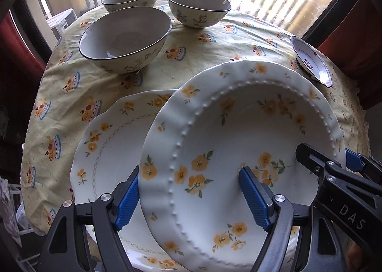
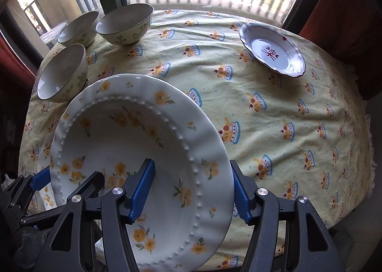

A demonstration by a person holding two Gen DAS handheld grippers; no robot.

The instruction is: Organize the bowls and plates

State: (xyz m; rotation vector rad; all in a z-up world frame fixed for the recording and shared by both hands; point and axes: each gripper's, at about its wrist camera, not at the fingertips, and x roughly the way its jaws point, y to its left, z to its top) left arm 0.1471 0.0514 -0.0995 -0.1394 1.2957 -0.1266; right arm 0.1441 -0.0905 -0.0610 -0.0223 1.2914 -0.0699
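Both my grippers have hold of one beaded floral plate (image 1: 238,152), lifted off the cloth and tilted. My left gripper (image 1: 193,198) straddles its near-left rim, one blue pad outside the edge and one inside the well; my right gripper (image 2: 191,190) does the same on the near-right rim. Jaws on both stand partly open across the rim's width, pads against china, as far as the fisheye lets me judge. Directly under and to the left lies a second flat plate (image 1: 107,143) with a lattice band, resting near the table's near-left edge; the held plate overlaps it, offset to the right. The move turns on that offset: carry left and lower square. Mid-table the tablecloth (image 2: 262,95) is bare. Far left corner, three bowls (image 1: 126,38) stand separate, none nested. Far right edge, a small red-patterned dish (image 2: 274,50) sits alone, well apart from everything.
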